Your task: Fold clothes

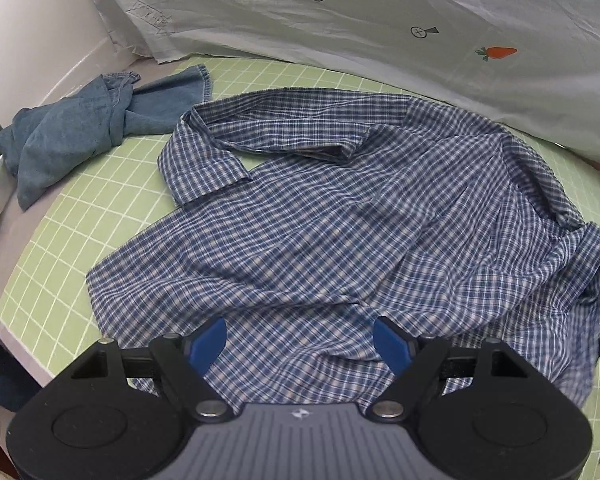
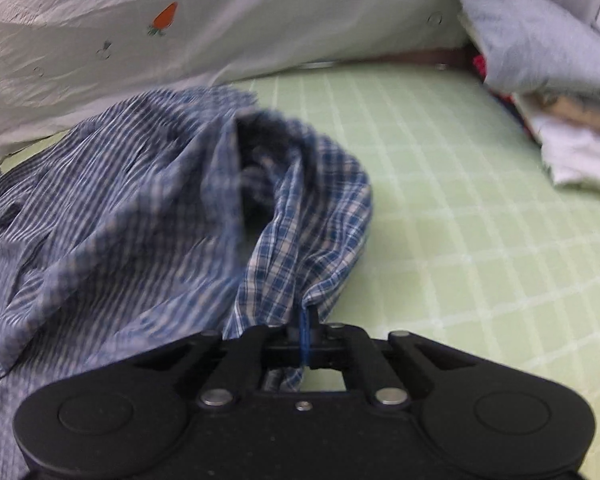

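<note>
A blue and white plaid shirt lies spread and rumpled on the green grid mat, collar toward the far left. My left gripper is open just above the shirt's near edge, its blue pads apart with cloth between and below them. My right gripper is shut on a bunched edge of the plaid shirt and holds it lifted off the mat; the fabric is blurred from motion.
A crumpled denim garment lies at the mat's far left. A white sheet with carrot prints hangs along the back. A stack of folded clothes sits at the far right of the mat.
</note>
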`<state>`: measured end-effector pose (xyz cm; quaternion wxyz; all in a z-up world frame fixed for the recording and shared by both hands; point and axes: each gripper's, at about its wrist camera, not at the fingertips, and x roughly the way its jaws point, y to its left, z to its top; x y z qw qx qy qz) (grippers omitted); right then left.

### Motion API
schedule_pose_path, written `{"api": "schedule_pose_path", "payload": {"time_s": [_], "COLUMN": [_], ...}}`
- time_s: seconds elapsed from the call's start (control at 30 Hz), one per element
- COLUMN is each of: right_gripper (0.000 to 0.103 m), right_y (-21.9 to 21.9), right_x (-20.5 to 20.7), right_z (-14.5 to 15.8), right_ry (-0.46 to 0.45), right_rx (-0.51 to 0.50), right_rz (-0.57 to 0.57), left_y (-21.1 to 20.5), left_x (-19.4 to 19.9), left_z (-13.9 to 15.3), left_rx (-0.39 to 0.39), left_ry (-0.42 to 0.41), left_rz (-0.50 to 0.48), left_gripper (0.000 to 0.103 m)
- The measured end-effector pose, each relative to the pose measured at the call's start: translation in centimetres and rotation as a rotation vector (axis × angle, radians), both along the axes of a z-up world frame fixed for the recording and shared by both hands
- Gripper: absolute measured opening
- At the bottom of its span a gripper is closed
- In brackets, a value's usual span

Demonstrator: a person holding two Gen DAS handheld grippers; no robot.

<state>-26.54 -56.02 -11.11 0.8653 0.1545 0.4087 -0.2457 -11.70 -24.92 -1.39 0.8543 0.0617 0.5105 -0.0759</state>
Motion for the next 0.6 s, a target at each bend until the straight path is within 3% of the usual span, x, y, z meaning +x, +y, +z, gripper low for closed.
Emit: {"api": "schedule_pose_path", "payload": {"time_s": [0.2, 0.23, 0.33, 0.43, 0.53, 0.6], "right_gripper": [0.002, 0.009, 0.052, 0.074, 0.077, 0.07], "right_y": [-5.7, -6.2, -6.8, -4.6, -2.7, -2.2], "right_x": [-0.2, -0.7, -2.8, -3.7, -4.3, -4.5], "right_z": [2.5, 2.8, 2.6, 0.8, -0.8, -1.5], "right_ry": [-0.035, -0.049, -0.101, -0.055, 0.008, 0.048], "right_rx": [-0.218, -0.221, -0.074, -0.045, -0.048, -0.082], "right_rz": [-0.13, -0.156, -0.218, -0.177, -0.138, -0.116], "left_y": [-0.7, -0.8, -1.2, -1.6, -2.0, -2.1], "left_x": [-1.0, -1.1, -1.4, -1.7, -1.9, -2.1], "left_z": [0.0, 0.0, -0.1, -0.1, -0.1, -0.1], "left_rx": [0.019, 0.021, 0.023, 0.027, 0.035, 0.035], "left_ry": [0.011, 0.012, 0.018, 0.021, 0.021, 0.02], "left_rz": [0.021, 0.024, 0.029, 0.02, 0.012, 0.007], "left_gripper": [0.081, 0.081, 0.081, 0.081, 0.081, 0.081]}}
